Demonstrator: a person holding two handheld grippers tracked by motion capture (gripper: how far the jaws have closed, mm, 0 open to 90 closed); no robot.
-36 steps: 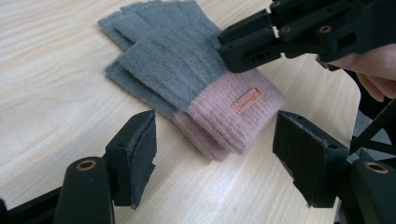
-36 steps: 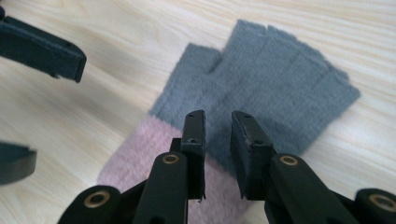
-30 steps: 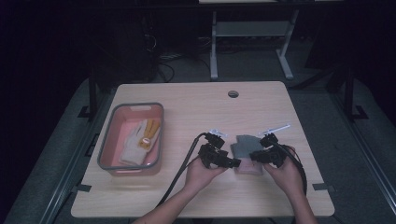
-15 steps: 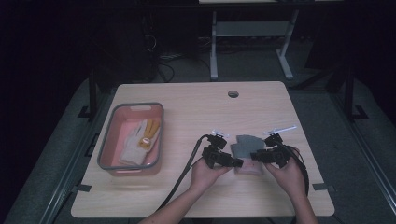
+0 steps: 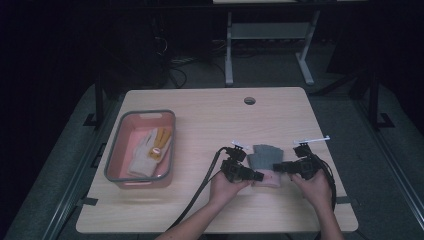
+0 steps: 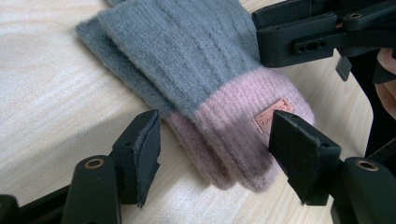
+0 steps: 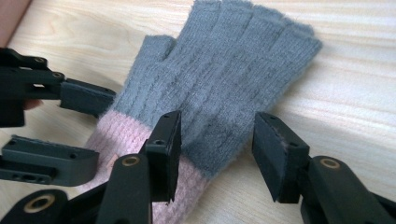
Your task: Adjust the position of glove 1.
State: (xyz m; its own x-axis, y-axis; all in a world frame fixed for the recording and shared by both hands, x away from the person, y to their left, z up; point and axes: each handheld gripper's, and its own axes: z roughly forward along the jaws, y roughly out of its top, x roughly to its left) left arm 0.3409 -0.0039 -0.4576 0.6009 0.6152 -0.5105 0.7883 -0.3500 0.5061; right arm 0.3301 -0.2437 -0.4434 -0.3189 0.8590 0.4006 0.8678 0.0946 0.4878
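Observation:
A grey fingerless knit glove (image 5: 264, 156) with a pink cuff (image 6: 243, 126) lies flat on the table, and a second one seems to lie under it. My left gripper (image 5: 256, 176) is open, its pads on either side of the pink cuff without pressing on it (image 6: 217, 149). My right gripper (image 5: 278, 167) has just been opening. It stands open over the glove's grey side edge (image 7: 217, 154), letting the knit go. The two grippers face each other across the cuff, the right one's jaws (image 6: 317, 32) just past the glove.
A pink tray with a grey rim (image 5: 113, 159) stands at the left and holds a white and yellow glove (image 5: 150, 149). A round hole (image 5: 249, 100) sits near the table's far edge. Cables trail from both grippers toward the front edge.
My right hand has shifted slightly to the right and lower beside the glove. The left hand has barely moved, and the glove lies where it was.

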